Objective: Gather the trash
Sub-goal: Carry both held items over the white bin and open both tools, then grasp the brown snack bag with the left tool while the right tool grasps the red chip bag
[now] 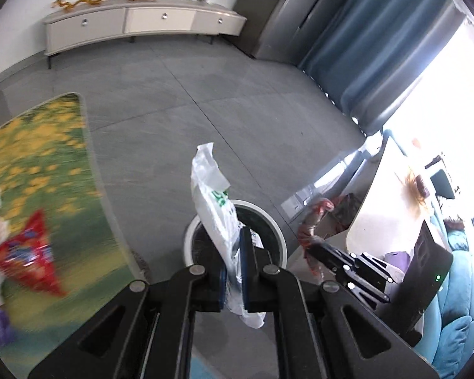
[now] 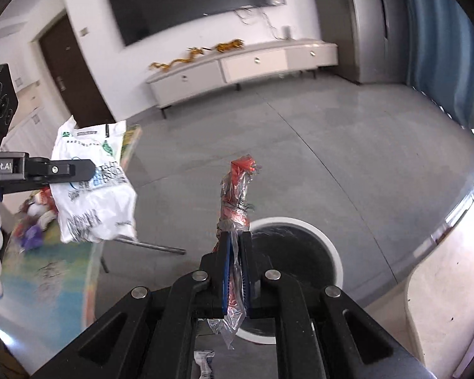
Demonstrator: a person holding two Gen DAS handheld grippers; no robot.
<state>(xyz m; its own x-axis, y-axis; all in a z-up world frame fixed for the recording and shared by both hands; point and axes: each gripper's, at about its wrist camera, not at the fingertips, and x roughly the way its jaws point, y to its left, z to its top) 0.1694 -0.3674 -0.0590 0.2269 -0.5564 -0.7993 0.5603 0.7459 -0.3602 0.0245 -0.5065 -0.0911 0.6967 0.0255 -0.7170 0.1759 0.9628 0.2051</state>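
Carrying both pieces over the bin, the white bag is kept pinched in the left claw and the red wrapper in the right claw, until each is centred above the opening.

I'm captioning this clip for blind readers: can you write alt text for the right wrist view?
The right gripper is shut on a crumpled red and clear wrapper above a round white-rimmed trash bin on the grey floor. At left, the left gripper holds a white plastic bag. Behind are a wall-mounted TV and a low white cabinet.
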